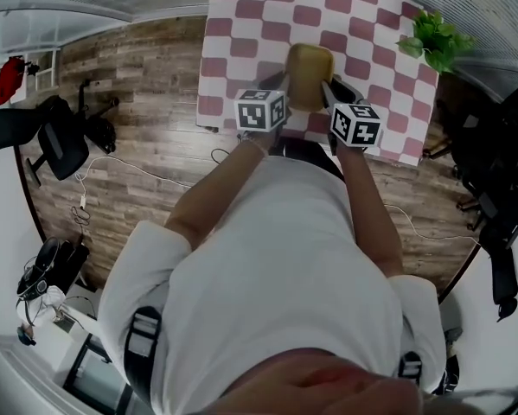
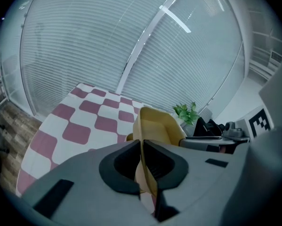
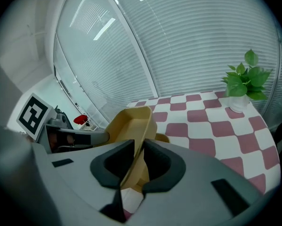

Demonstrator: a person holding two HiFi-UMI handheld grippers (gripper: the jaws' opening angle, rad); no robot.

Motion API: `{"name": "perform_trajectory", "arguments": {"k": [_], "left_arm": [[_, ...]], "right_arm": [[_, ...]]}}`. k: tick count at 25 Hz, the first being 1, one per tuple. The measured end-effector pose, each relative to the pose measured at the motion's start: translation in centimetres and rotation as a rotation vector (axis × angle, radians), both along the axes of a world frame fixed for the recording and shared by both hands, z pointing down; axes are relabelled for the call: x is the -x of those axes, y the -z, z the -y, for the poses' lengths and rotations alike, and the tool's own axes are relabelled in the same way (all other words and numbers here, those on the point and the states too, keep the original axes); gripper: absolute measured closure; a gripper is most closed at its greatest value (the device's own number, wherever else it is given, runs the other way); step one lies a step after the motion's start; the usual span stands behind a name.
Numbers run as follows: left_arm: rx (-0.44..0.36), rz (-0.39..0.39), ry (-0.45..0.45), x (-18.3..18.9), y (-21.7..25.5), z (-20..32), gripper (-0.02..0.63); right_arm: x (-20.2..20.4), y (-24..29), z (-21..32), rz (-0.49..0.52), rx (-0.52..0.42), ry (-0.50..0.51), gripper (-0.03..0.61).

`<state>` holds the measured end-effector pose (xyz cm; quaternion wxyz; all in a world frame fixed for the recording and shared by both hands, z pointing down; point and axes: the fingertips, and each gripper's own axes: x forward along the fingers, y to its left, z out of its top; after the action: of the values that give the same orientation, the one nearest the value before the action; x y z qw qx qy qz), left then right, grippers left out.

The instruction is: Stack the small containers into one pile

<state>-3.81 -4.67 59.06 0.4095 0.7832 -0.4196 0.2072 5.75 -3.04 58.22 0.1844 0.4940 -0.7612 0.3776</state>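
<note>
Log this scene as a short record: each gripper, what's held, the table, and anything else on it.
left gripper: shut on one wall of the yellow container
right gripper: shut on the opposite wall
yellow container: open, empty, over the table
beneath it: another yellow piece, unclear what
table: pink and white checkered cloth
also on table: potted plant, far right corner

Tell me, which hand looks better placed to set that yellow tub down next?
Neither clearly: the left gripper and right gripper are each shut on opposite walls of the yellow container, so they would likely lower it together.
</note>
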Motion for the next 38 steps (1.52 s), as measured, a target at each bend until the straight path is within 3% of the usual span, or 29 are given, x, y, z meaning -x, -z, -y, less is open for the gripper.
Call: {"name": "perform_trajectory", "arguments": {"k": [20,22,26,28,31,38], "left_arm": [[0.124,0.102,-0.029,-1.5,-7.8,-0.3,0.569],[0.117,0.103,-0.029,-1.3,-7.5,-0.2,0.569],[0.051,0.112,-0.033,-0.4,-5.4,0.2,0.546],[-0.013,0.122,-0.050,-0.3,-4.3,0.7,0.556],[-0.080,0.160,-0.106,-0.5,-4.4,1.1,0.577],[-0.073,0.195,-0.153,-0.6,-7.1,0.9,0.580]], "right_arm": [[-1.3,-8.8,0.1,-0.021,0.186,0.038,0.501],[-1.5,-8.8,0.1,-0.029,0.188,0.040,0.429],[-2.9,-6.8,0.4,-0.063,0.124,0.019,0.437],[-3.4,-5.5,1.0,-0.099,0.048,0.019,0.520],[-2.9,-5.1,1.4,-0.127,-0.021,0.050,0.535],[-1.7,-7.5,0.7,-0.132,-0.016,0.079,0.537]]}}
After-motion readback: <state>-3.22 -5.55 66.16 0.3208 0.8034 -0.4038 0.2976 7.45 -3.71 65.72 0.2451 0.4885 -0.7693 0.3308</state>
